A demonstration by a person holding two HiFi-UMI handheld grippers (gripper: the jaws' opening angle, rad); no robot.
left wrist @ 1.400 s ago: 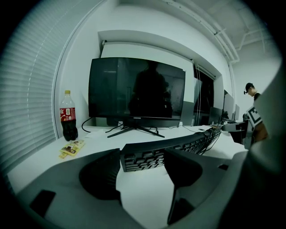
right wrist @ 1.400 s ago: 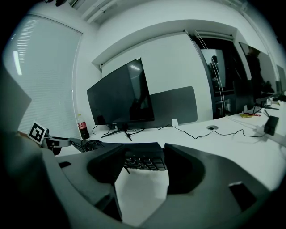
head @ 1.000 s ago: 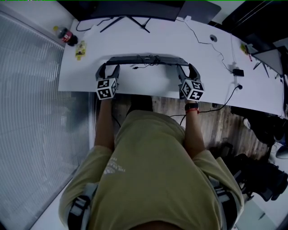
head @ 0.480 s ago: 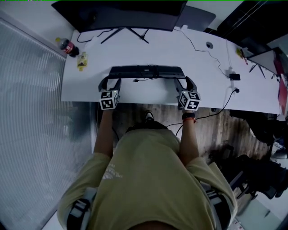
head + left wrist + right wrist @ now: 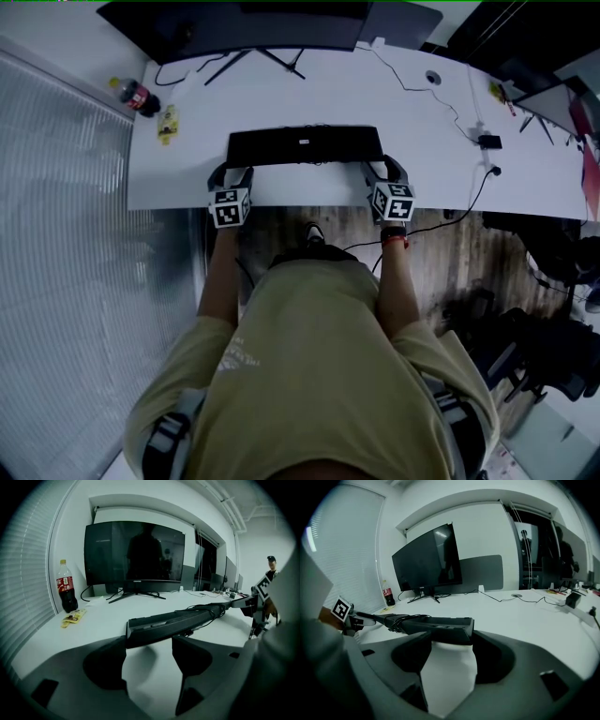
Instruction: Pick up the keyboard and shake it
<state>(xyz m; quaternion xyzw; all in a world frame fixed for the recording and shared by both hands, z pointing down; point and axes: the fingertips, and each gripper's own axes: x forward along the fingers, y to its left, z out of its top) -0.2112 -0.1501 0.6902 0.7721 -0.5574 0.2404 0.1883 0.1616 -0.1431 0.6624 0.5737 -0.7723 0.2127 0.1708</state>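
Black keyboard (image 5: 305,146): raised just off the white worktop (image 5: 427,131), casting a shadow on it, with one end at each gripper.
Left gripper (image 5: 232,170): jaws spread wide about the keyboard's left end, with the corner against the outer jaw.
Right gripper (image 5: 382,169): jaws spread wide about the keyboard's right end, which lies against the outer jaw.
Cable (image 5: 206,610): bunched along the keyboard's far side.
Monitor (image 5: 234,26): beyond the keyboard, screen dark.
Cola bottle (image 5: 137,97): beyond the keyboard and to its left.
Yellow packet (image 5: 168,123): between the bottle and the keyboard.
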